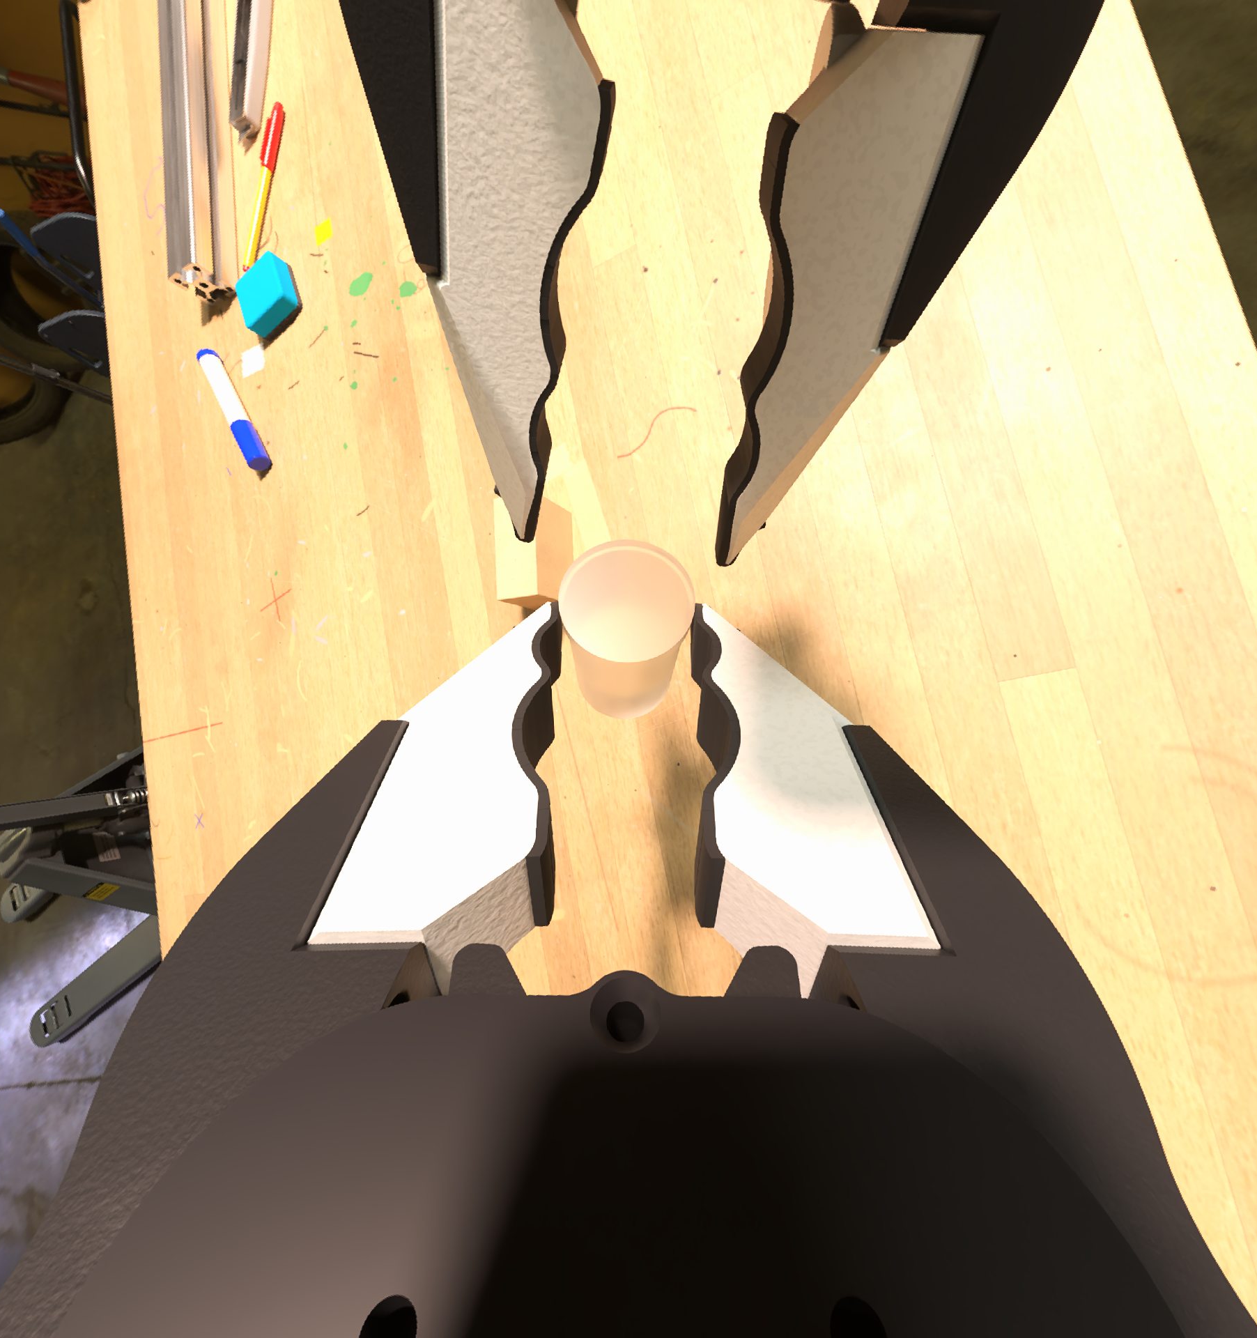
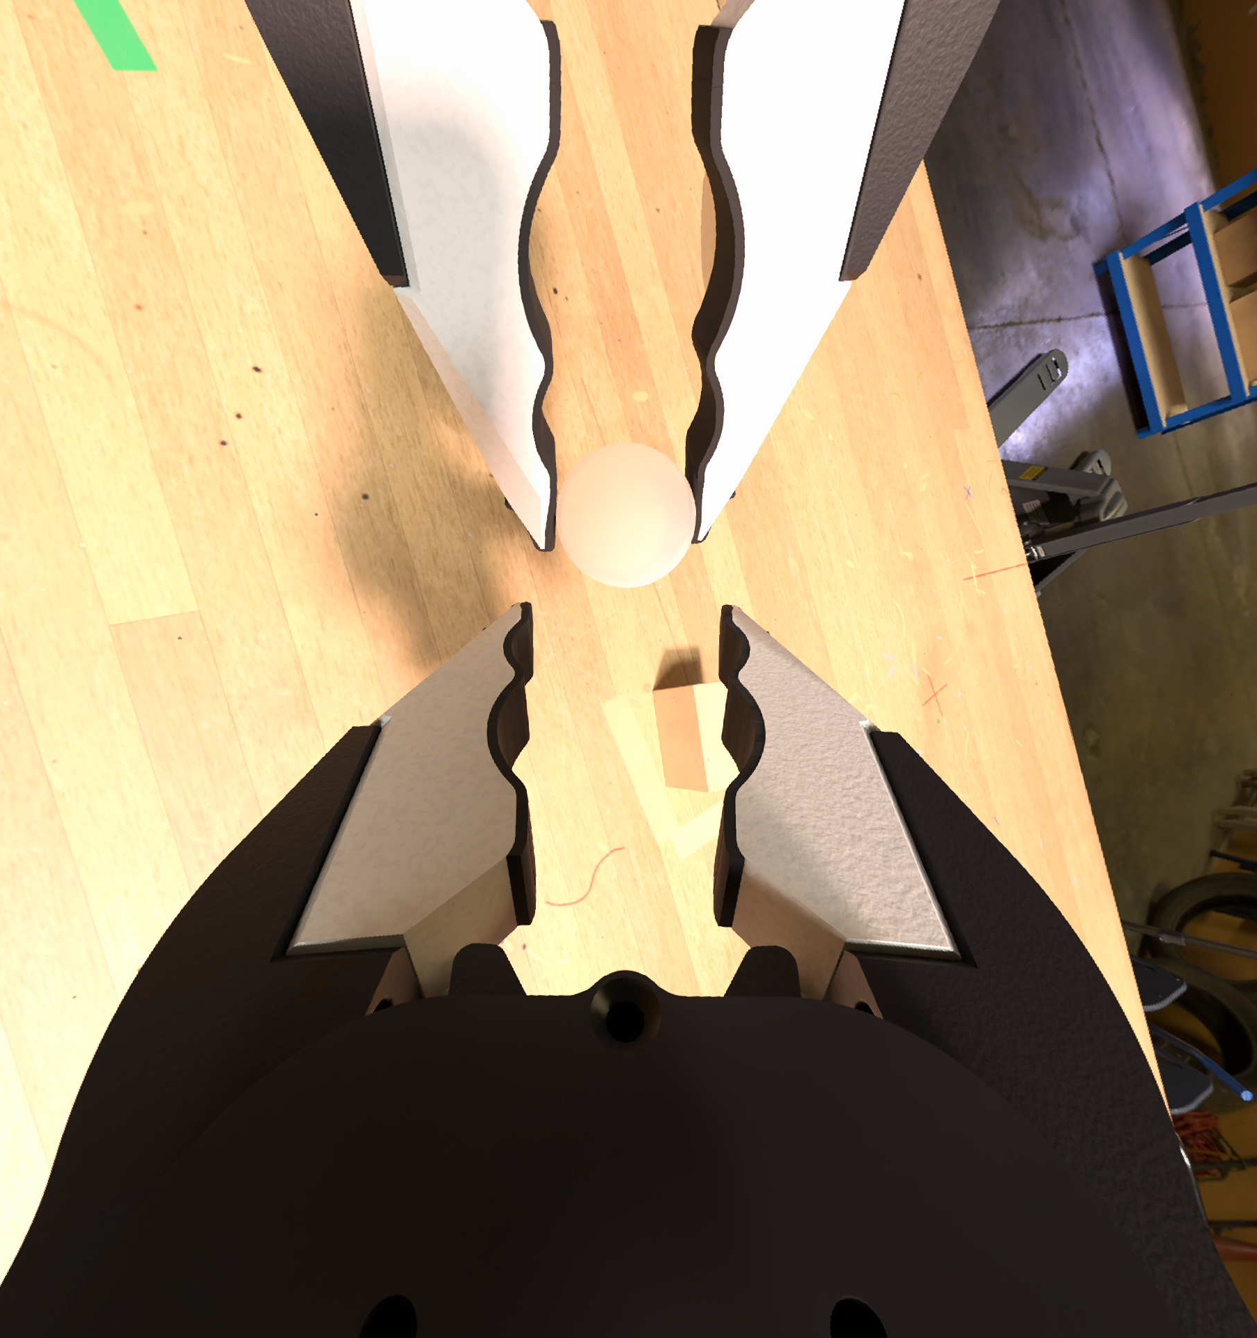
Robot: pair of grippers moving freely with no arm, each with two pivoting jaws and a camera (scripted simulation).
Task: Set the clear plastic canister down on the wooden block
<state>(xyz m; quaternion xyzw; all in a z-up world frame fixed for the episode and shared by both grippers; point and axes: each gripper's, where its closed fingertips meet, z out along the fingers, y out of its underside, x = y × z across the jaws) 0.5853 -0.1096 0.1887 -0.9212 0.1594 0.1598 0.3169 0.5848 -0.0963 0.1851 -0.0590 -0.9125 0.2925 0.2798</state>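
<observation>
Canister (image 1: 624, 623) pinched upright at left gripper (image 1: 625, 615) tips wants carrying level over block (image 2: 683, 738) (right gripper (image 2: 625, 615) spread, empty) before lowering squarely onto it.

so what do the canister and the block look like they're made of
The canister, held in the left hand-held gripper: frosted translucent plastic, by the look; the tabletop's colour shows through its walls. The block: pale, matte, unfinished-looking wood with flat square-cut faces; no grain is clear enough to confirm it.
</observation>
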